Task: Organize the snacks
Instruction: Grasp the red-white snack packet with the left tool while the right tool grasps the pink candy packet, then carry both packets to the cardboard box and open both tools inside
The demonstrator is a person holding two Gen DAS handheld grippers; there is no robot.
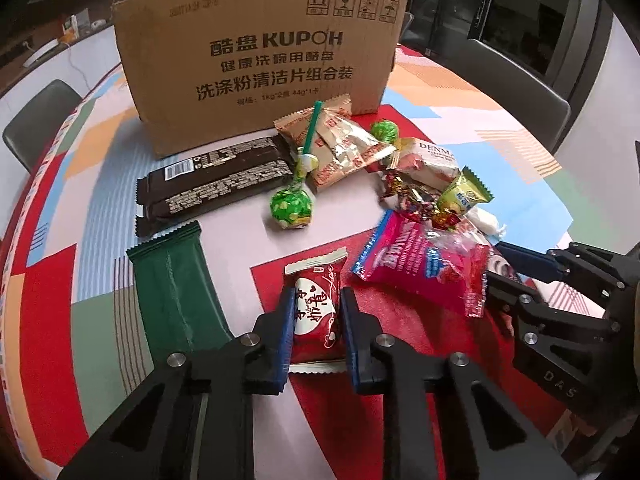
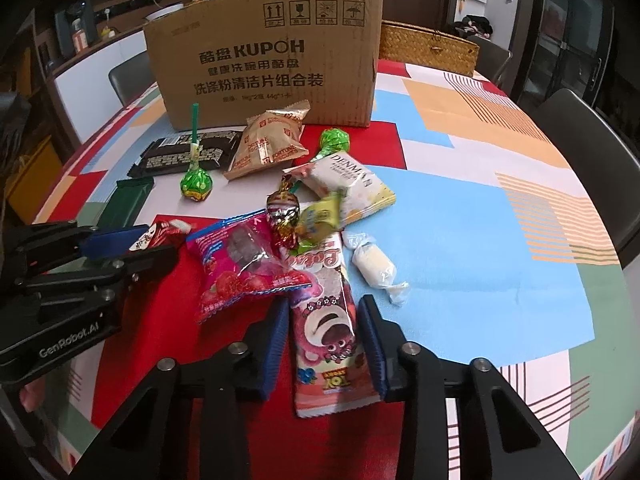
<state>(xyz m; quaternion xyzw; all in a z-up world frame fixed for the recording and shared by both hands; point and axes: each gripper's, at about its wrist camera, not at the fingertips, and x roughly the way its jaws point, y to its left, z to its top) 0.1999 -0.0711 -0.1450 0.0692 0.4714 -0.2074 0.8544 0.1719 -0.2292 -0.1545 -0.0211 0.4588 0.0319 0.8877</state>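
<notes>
From the left wrist, the left tool clamped one red heart-printed packet on the worktop, beside one green bar, two dark bars and one carton. From the right wrist, the right tool pinched one pink bear-printed packet; only here one wicker basket showed behind.

Prob. a home dining room: patterned tablecloth, dining chairs round it, wicker basket, kitchen-type counter w/ appliances behind, dim.
</notes>
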